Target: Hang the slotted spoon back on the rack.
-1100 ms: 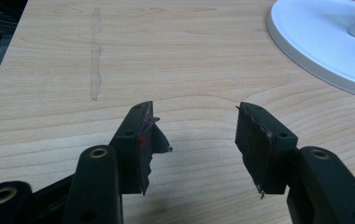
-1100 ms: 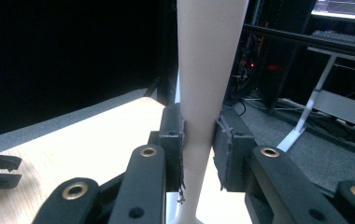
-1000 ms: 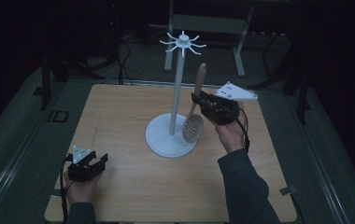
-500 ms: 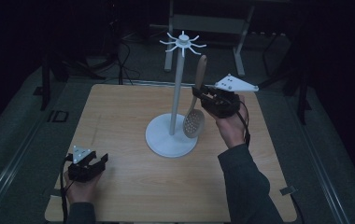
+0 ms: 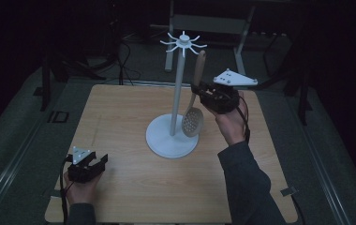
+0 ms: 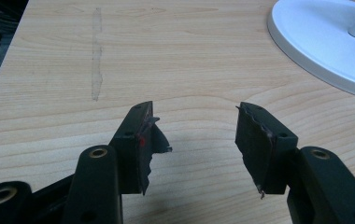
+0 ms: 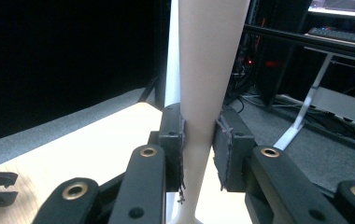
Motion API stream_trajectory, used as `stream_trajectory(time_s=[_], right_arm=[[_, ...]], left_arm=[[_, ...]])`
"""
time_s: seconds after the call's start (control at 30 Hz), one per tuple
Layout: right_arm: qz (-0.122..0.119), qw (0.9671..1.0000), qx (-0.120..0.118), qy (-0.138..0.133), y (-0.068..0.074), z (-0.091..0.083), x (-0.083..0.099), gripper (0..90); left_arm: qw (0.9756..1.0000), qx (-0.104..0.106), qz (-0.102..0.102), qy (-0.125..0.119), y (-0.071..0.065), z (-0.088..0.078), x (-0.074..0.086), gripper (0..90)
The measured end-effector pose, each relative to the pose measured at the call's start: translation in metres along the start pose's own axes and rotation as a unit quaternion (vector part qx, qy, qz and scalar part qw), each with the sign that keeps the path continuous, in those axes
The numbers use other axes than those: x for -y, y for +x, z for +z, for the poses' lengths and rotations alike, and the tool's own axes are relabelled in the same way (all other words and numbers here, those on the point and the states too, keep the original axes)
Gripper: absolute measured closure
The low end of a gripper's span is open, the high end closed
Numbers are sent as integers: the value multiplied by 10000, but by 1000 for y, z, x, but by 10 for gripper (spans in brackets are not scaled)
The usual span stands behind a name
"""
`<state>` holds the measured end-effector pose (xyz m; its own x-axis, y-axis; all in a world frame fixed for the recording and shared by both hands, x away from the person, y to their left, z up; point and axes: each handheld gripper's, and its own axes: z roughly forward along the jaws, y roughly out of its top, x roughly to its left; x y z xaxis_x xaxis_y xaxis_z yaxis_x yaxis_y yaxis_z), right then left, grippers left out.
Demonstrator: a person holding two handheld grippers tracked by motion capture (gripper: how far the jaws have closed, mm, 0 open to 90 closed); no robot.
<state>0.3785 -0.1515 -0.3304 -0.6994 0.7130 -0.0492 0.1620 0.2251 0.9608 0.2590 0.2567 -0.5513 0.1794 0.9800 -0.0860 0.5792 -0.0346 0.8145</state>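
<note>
Skimmer (image 5: 194,112) hangs upright beside the rack (image 5: 178,84) pole, its handle clamped in the right gripper (image 5: 197,92) — lifted, but not yet hooked on an arm up top. Left gripper (image 6: 194,135) rests on the bench (image 5: 120,122), jaws apart, holding nothing.

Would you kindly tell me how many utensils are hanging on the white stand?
0. The only utensil, a slotted spoon, is clamped upright in the right hand-held gripper beside the stand; its hooks look empty.
</note>
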Motion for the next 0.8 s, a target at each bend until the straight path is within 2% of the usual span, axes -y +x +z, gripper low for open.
stream_trajectory(time_s=[0.8], right_arm=[[86,9999,4,147,2,16,-5,745]], left_arm=[[10000,3,1,-8,0,0,0,475]])
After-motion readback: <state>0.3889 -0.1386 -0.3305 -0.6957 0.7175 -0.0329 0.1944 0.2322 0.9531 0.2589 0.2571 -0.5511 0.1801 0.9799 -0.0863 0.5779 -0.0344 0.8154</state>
